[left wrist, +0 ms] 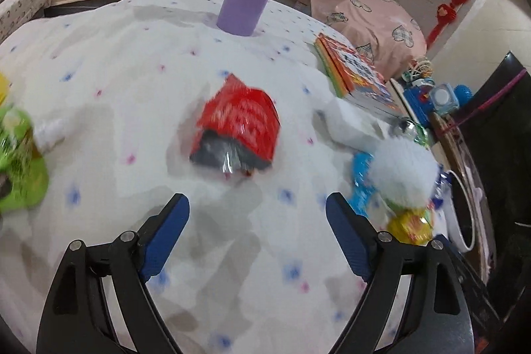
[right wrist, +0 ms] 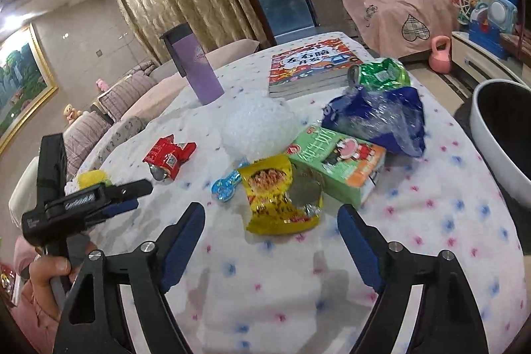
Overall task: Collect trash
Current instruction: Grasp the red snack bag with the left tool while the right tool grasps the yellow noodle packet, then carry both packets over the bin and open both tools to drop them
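Note:
A crumpled red wrapper (left wrist: 237,125) lies on the white dotted tablecloth (left wrist: 109,62), just ahead of my left gripper (left wrist: 257,204), which is open and holds nothing. In the right wrist view a yellow snack wrapper (right wrist: 272,198) lies right in front of my right gripper (right wrist: 270,214), also open and empty. Behind the yellow wrapper sit a green milk carton (right wrist: 338,168), a blue plastic bag (right wrist: 378,118), a crushed green can (right wrist: 378,75), a wad of bubble wrap (right wrist: 259,125) and a small blue wrapper (right wrist: 227,186). The red wrapper (right wrist: 167,156) lies near the left gripper (right wrist: 132,196).
A purple bottle (right wrist: 195,68) and a stack of books (right wrist: 312,65) stand at the table's far side. A white bin (right wrist: 497,135) sits off the right edge. A hand (right wrist: 43,274) holds the left gripper's handle. Green and yellow packaging (left wrist: 16,161) lies at the left.

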